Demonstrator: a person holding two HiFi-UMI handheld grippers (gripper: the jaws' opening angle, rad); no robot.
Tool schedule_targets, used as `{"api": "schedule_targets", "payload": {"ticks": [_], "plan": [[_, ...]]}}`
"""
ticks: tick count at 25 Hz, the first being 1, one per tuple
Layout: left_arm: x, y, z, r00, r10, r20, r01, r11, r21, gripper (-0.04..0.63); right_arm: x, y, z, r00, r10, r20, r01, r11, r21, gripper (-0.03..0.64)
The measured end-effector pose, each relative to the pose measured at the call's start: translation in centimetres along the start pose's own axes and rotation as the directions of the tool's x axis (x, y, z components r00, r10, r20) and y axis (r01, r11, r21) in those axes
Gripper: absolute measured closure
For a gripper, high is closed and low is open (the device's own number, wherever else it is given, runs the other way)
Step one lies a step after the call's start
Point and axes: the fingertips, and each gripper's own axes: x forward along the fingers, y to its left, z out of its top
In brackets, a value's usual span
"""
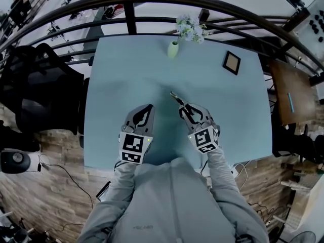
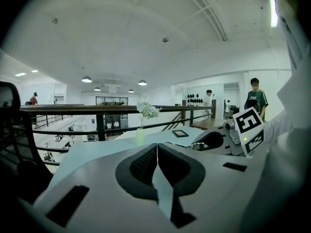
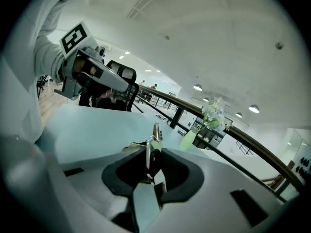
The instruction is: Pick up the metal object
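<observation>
Vase (image 1: 173, 49) at far edge of table (image 1: 126, 85), frame (image 1: 232, 62) right of it, metal object (image 1: 177, 98) nearer

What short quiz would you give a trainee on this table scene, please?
1. True or false: the left gripper holds the metal object.
2. The vase stands on the table near: A the person's edge, B the far edge, C the centre.
3. Which gripper is shut on the metal object?
Key: 1 false, it is shut and empty; 2 B; 3 the right gripper.
</observation>
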Motion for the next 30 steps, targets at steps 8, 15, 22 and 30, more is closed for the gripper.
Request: {"api": "schedule_targets", "payload": {"ticks": [8,15,22,30], "plan": [[-2.0,0.1,1.2,0.999,0.026,0.04,-0.027,1.0,0.008,0.568,-3.3,-0.7,3.1,0.993,-0.051,0.11,0.039,0.993,0.111,0.517],[-3.4,0.4,2.9,0.996,0.042,0.083,-0.042,0.999,0.002,0.568,-6.4,-1.8,5.1,0.973,-0.095,0.209,0.033,0.959,0.283,0.517],[-4.0,1.8,4.1,0.991,0.068,0.116,-0.065,0.997,-0.032,0.568,-8.5,-3.3,6.1,0.953,-0.13,0.274,0.009,0.914,0.405,0.517],[-4.0,1.2,4.1,0.989,0.065,0.135,-0.056,0.996,-0.067,0.568,-9.8,-4.3,6.0,0.947,-0.146,0.286,-0.001,0.889,0.457,0.517]]}}
